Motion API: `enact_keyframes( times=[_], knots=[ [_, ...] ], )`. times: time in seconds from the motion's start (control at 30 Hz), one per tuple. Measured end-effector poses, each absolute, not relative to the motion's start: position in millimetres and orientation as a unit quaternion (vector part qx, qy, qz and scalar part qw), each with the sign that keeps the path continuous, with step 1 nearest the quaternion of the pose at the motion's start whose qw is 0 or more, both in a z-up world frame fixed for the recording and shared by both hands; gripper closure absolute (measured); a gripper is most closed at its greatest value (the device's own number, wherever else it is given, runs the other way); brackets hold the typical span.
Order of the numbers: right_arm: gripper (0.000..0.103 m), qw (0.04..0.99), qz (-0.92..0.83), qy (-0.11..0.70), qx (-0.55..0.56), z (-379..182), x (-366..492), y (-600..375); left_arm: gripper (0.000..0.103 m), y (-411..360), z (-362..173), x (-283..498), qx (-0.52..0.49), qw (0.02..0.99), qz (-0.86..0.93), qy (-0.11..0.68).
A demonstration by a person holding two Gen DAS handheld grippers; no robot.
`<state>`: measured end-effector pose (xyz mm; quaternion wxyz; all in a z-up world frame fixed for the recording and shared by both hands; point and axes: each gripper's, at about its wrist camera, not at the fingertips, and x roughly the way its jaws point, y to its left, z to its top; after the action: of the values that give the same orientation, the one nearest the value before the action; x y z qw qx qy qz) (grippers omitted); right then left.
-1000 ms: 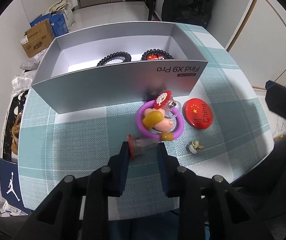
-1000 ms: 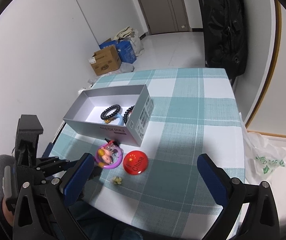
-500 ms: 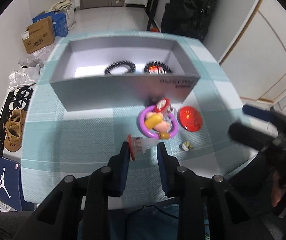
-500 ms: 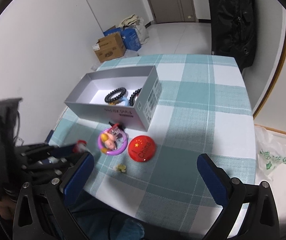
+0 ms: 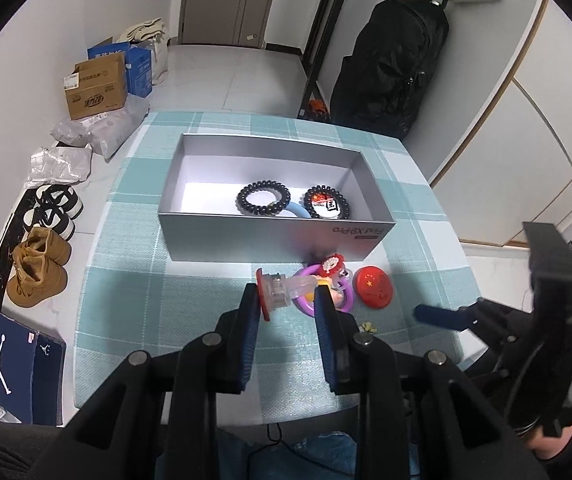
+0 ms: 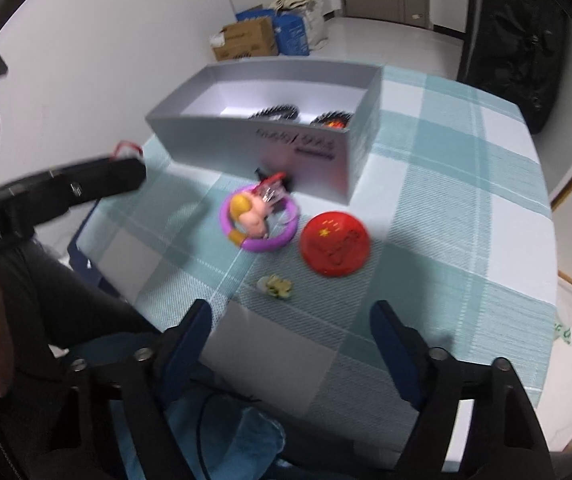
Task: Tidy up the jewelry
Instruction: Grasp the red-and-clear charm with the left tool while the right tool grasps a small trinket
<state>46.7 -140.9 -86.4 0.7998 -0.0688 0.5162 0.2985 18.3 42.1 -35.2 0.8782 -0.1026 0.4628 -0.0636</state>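
Room: white walls, pale tiled floor, a black backpack (image 5: 390, 60) by the door, cardboard boxes and shoes along the left.
Table: teal-and-white checked tablecloth (image 6: 466, 168) over the whole top.
Box: open grey phone box (image 5: 270, 240) mid-table; two black beaded bracelets (image 5: 263, 199) lie inside.
Loose pieces: purple ring with a cartoon figure (image 6: 260, 216) just beside the box's near wall, red round badge (image 6: 335, 238) next to it, small pale flower charm (image 6: 276, 286) nearest the table edge.
Left gripper (image 5: 286, 296): closed on a small clear clip with a red end (image 5: 276, 290), held above the cloth in front of the box.
Right gripper (image 6: 290, 320): jaws just been closing, nothing between them, over the flower charm.
Handling: clip looks light, stiff, probably slick plastic; hold across its clear body. The charm looks tiny and delicate; pinch it gently.
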Motion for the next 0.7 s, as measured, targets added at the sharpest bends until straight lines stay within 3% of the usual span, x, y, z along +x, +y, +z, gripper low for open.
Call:
enact_keyframes(
  times=[0.07,0.3,0.4,0.47,0.57,0.7],
  knots=[
    [0.042,0.798,0.3,0.517,-0.083,-90,45,-134,0.081,45,-37,19,-0.107,0.877,-0.062,0.465],
    [0.053,0.804,0.297,0.502,-0.11,-92,44,-121,0.081,54,-38,20,-0.12,0.875,-0.056,0.466],
    [0.063,0.806,0.295,0.499,-0.121,-91,43,-118,0.081,55,-39,21,-0.124,0.873,-0.054,0.468],
    [0.078,0.806,0.294,0.498,-0.124,-91,43,-117,0.081,56,-39,22,-0.125,0.873,-0.054,0.468],
    [0.087,0.806,0.293,0.497,-0.132,-91,44,-116,0.081,56,-39,21,-0.127,0.874,-0.054,0.466],
    [0.088,0.808,0.29,0.491,-0.147,-91,40,-113,0.081,57,-37,22,-0.132,0.875,-0.055,0.463]
  ],
)
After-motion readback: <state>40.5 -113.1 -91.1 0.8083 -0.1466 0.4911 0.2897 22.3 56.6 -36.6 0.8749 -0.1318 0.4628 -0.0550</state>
